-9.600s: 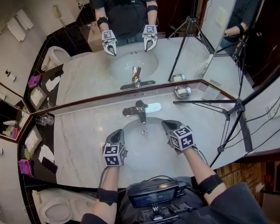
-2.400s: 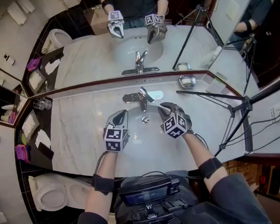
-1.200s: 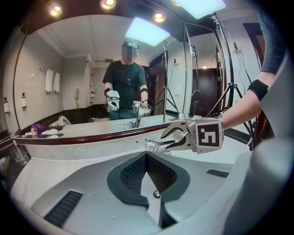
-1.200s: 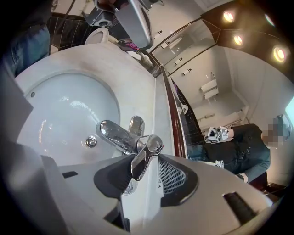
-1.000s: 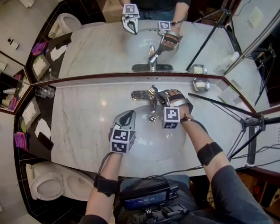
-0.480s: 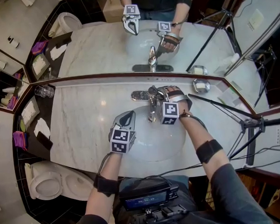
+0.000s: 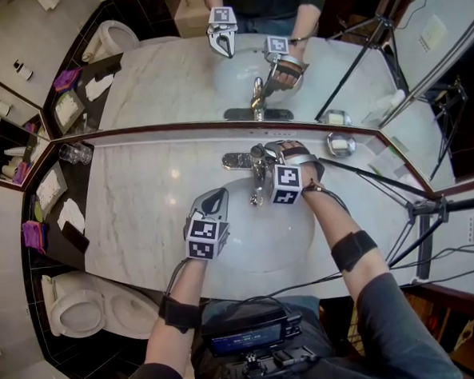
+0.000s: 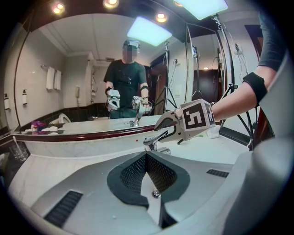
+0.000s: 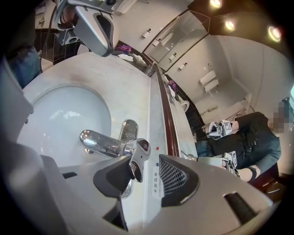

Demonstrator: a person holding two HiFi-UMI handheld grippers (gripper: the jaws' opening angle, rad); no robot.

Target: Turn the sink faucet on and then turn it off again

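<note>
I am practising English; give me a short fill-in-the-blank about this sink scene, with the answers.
1. The fingers of the right gripper, which have just been opening, stand either side of the ____ of the faucet.
2. The left gripper is ____ and empty.
3. In the head view, the metal dish lies ____ of the faucet.
Answers: handle; shut; right.

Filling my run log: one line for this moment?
right gripper: jaws just opening, faucet lever between them | left gripper: shut, empty, at sink rim
</note>
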